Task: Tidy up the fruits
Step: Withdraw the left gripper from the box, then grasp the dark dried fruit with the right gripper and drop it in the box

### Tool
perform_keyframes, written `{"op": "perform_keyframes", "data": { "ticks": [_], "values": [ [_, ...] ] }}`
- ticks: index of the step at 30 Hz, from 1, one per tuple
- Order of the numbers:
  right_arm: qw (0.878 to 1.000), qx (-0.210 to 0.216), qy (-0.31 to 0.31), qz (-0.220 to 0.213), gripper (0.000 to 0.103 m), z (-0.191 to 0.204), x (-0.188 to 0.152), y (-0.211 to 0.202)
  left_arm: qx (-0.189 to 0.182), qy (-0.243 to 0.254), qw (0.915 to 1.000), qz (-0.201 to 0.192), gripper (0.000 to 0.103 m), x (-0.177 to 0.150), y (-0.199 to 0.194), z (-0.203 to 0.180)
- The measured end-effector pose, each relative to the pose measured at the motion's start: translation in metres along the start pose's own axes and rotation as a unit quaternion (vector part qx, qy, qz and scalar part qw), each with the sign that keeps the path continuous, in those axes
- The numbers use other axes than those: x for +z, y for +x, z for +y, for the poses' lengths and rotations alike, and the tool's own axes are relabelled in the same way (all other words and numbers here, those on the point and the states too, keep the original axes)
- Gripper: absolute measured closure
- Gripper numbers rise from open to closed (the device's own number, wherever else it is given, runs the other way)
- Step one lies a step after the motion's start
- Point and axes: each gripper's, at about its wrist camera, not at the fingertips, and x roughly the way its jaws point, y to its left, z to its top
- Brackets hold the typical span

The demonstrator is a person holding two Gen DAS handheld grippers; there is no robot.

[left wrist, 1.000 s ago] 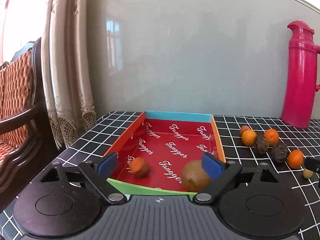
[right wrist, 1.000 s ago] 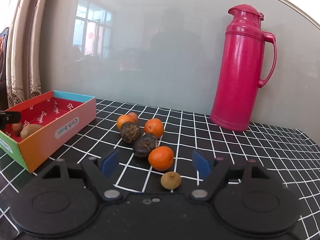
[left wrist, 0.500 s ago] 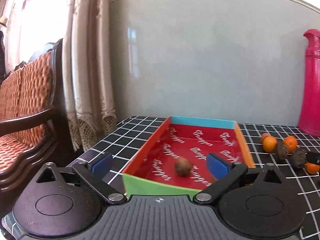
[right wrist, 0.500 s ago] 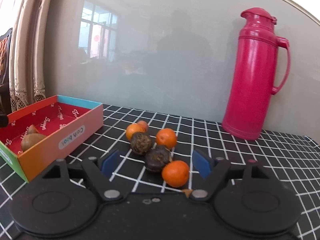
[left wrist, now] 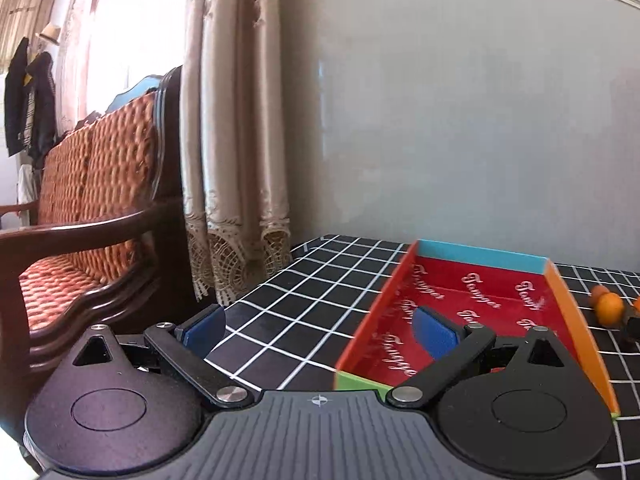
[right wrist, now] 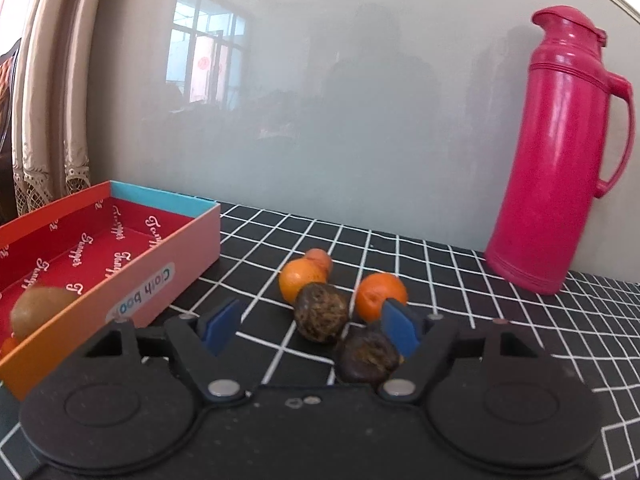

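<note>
The shallow box, red inside with a pink side wall, holds a brown kiwi-like fruit at its near end. To its right, loose on the checked cloth, lie two oranges and two dark wrinkled fruits. My right gripper is low over this pile and its jaws are closing; the first dark fruit sits between the pads, untouched. My left gripper stands wide open over the cloth just left of the box, nothing between its fingers.
A tall pink thermos jug stands at the back right against the grey wall. A wooden chair with a woven seat and a lace-edged curtain lie beyond the table's left edge. An orange shows right of the box.
The left gripper has swung left, so the box slid to the right of its view and its fruits went out of sight. The right gripper advanced into the pile; the nearest orange and small brown fruit passed under it.
</note>
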Motion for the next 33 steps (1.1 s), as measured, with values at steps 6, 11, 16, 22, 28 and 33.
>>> {"op": "perform_keyframes", "data": {
  "ticks": [6, 11, 16, 22, 28, 33],
  "values": [
    [0.999, -0.009, -0.013, 0.028, 0.034, 0.004, 0.004, 0.030, 0.030, -0.034, 0.9989, 0.013, 0.004, 0.002, 0.014, 0.016],
    [0.997, -0.021, -0.019, 0.069, 0.043, 0.004, 0.007, 0.050, 0.026, -0.037, 0.9987, 0.023, 0.003, 0.000, 0.020, 0.021],
    [0.996, -0.028, -0.020, 0.080, 0.068, 0.002, 0.007, 0.054, 0.025, -0.043, 0.9986, 0.021, 0.003, 0.002, 0.018, 0.024],
    [0.997, -0.022, -0.013, 0.066, 0.068, 0.004, 0.010, 0.039, 0.027, -0.039, 0.9987, 0.021, 0.003, 0.003, 0.015, 0.028],
    [0.999, 0.006, -0.007, 0.032, 0.068, 0.024, 0.024, 0.008, 0.036, -0.044, 0.9982, 0.018, 0.003, 0.003, 0.007, 0.044],
    [0.998, 0.057, -0.012, -0.011, 0.068, 0.055, 0.036, -0.018, 0.044, -0.042, 0.9980, 0.017, 0.003, 0.003, 0.000, 0.059]
  ]
}}
